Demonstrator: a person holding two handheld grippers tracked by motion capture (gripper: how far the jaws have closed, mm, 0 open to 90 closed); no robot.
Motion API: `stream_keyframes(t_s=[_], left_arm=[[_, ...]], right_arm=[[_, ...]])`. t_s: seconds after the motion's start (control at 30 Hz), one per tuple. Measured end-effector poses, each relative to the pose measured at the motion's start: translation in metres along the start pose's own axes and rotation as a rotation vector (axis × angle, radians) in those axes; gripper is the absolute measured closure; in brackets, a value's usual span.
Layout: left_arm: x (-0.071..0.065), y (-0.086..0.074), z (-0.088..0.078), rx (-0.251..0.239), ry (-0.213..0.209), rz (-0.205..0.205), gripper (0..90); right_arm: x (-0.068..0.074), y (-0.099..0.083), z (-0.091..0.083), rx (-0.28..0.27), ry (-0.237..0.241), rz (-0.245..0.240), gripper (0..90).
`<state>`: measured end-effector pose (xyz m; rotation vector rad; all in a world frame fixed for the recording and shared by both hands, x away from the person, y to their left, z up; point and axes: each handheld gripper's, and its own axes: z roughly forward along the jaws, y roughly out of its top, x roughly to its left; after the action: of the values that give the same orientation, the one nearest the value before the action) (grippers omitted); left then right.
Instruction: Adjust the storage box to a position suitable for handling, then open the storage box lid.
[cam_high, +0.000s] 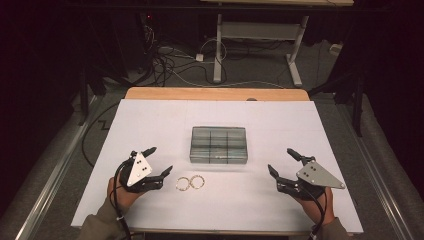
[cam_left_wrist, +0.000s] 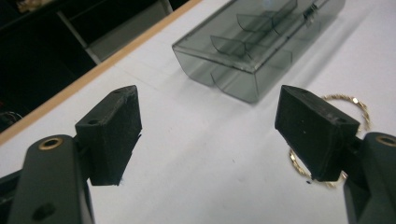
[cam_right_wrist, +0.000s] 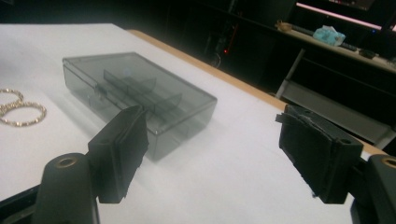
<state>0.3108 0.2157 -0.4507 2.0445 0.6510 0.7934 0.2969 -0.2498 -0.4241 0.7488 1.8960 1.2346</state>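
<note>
Near the table edge, the left gripper (cam_high: 161, 161) and right gripper (cam_high: 281, 161) stand wide and empty; the two gold twisted-wire rings (cam_high: 190, 182) lie between them, so either should descend squarely before reaching the closed smoky-grey compartmented plastic box (cam_high: 218, 145) beyond.

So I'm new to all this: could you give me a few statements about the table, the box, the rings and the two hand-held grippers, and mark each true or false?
1. The smoky grey clear plastic compartment box has its lid closed. True.
2. Two gold twisted rings lie inside the box. False: they lie on the white table sheet, in front of it.
3. The left gripper is open and holds nothing. True.
4. The right gripper clamps the box. False: it is open, apart from the box.
</note>
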Motion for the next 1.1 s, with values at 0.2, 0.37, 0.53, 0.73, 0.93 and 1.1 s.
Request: stream_keyframes(t_s=[0.2, 0.37, 0.53, 0.73, 0.93, 1.1], left_arm=[[-0.006, -0.016, -0.007, 0.039, -0.014, -0.020, 21.7], [-0.009, -0.027, -0.011, 0.084, -0.022, -0.006, 21.7], [-0.006, -0.035, -0.011, 0.126, -0.029, -0.043, 18.1], [-0.007, -0.034, -0.010, 0.126, -0.041, -0.045, 18.1], [-0.004, -0.031, -0.009, 0.128, -0.046, -0.096, 18.5], [0.005, -0.022, -0.001, 0.106, -0.077, -0.153, 19.5]], right_arm=[[-0.002, -0.015, -0.008, 0.015, -0.011, 0.012, 25.3], [0.000, -0.024, -0.010, 0.047, -0.009, 0.008, 25.3], [0.005, -0.030, -0.009, 0.072, 0.006, 0.008, 25.4], [0.009, -0.033, -0.004, 0.092, 0.028, 0.001, 25.6], [0.010, -0.034, 0.001, 0.112, 0.062, 0.001, 38.5], [0.014, -0.029, 0.009, 0.147, 0.139, -0.036, 68.1]])
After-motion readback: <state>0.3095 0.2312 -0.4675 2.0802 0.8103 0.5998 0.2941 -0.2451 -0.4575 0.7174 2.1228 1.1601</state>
